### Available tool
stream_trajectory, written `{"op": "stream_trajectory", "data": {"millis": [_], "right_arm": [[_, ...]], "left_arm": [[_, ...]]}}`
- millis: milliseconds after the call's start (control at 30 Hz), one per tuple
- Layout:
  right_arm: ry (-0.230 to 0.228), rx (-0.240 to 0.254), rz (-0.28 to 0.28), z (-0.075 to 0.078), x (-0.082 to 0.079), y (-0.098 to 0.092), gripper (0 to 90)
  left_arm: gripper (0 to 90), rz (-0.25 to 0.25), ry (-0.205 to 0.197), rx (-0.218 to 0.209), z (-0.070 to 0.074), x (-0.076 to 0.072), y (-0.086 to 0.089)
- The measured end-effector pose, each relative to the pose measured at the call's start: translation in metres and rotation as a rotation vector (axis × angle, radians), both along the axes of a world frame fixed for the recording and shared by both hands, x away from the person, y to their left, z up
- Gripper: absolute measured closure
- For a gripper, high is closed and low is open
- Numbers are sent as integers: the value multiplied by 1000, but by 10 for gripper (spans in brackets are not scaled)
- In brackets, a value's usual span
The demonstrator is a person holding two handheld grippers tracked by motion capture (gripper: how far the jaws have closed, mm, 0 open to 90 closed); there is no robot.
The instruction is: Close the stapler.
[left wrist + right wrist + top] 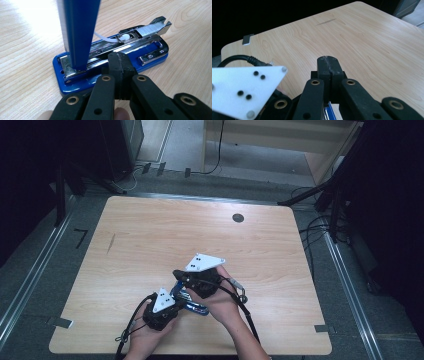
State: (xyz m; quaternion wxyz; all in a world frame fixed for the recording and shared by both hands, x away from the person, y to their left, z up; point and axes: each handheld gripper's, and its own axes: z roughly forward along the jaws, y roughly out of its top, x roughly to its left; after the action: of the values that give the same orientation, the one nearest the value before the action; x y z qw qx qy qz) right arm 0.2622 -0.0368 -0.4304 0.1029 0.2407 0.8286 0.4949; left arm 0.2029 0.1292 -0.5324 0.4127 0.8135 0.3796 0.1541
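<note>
While the blue stapler [110,60] lies opened out on the bench [150,245], the left gripper [119,65] has its jaws pressed together with nothing between them, tips resting at or just short of the near edge of the stapler's base; I cannot tell whether they touch. Just ahead of it and to its left, the stapler's blue top arm [80,32] stands upright on its hinge, and beyond the tips the staple tray [150,28] sticks out, with a white spring part beside it. The right gripper [329,68], jaws also closed flat, seems to pinch that blue arm low between them, though the contact is mostly hidden. If that hold slips, the arm could snap down onto the tray; a push from the left gripper might skate the base across the smooth wood.
</note>
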Motion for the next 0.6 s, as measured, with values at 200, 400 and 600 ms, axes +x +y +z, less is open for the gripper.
{"op": "stream_trajectory", "data": {"millis": [200, 400, 600], "right_arm": [[5, 3, -9, -4, -4, -9, 900], [1, 2, -15, -7, -8, -17, 900], [6, 0, -26, -12, -12, -23, 900]], "left_arm": [[900, 0, -1, 1, 0, 0, 0], [900, -3, 6, -4, 0, 0, 0], [900, -5, 7, -6, 0, 0, 0]]}}
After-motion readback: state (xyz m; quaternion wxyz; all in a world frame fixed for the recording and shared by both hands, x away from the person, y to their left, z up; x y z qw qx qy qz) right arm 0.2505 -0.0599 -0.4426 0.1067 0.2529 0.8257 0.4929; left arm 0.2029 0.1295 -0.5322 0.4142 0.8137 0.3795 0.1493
